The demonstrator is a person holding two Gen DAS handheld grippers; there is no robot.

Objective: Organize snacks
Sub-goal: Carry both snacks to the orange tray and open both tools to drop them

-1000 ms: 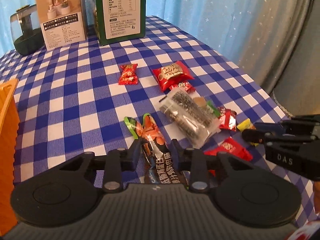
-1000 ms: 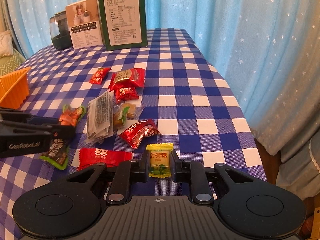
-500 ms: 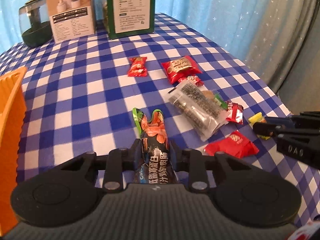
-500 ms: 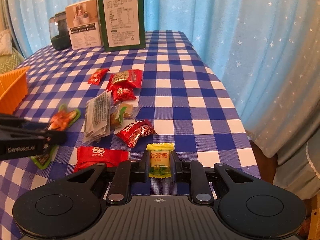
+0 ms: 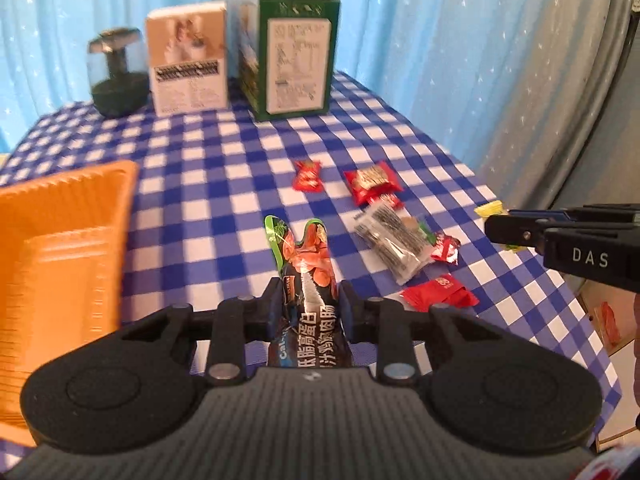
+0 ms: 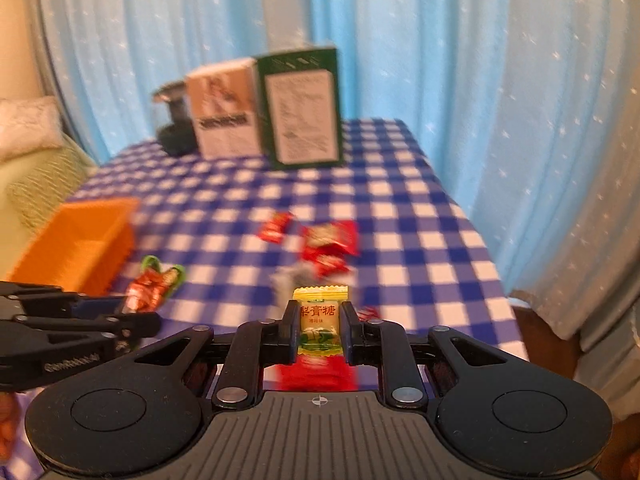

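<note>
Left gripper [image 5: 307, 300] is clamped on a long dark snack packet [image 5: 308, 280], held up clear of the checked tablecloth [image 5: 208, 200], with the orange tray [image 5: 60, 240] just to its left. Right gripper [image 6: 319, 320] pinches a yellow candy [image 6: 320, 318], above the red packets [image 5: 374, 180] on the cloth.

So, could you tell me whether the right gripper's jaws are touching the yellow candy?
Touching. The right wrist view shows the right gripper with both jaws pressed against the sides of the yellow candy.
</note>
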